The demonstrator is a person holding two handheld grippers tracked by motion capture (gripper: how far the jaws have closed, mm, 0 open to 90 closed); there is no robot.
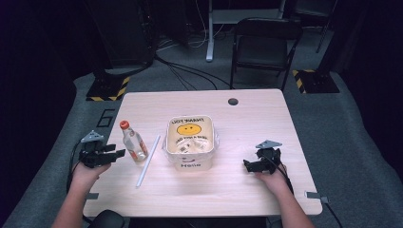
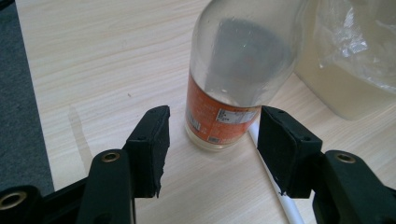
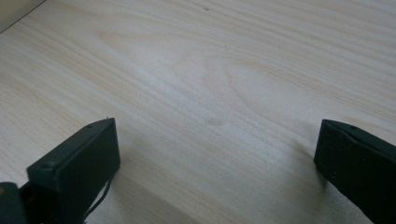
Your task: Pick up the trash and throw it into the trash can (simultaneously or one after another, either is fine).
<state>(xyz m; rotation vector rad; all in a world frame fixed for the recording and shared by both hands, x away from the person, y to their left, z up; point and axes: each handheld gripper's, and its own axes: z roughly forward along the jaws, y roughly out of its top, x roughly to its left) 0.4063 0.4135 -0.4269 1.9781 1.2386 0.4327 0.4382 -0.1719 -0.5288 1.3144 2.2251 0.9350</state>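
On the wooden table (image 1: 247, 185), the left gripper (image 1: 110, 155) has its jaws spread just short of the upright clear bottle (image 1: 133, 142) with its orange label, beside a white tube (image 1: 148, 160) and a smiley-face tub (image 1: 189, 142), while the right gripper (image 1: 253, 165) rests with jaws wide apart and nothing between them.

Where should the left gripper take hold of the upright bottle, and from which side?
Around the labelled lower body of the bottle, coming level from the left gripper's side. It stands upright, round and widest there, and the open jaws already flank it. The white tube lies beyond.
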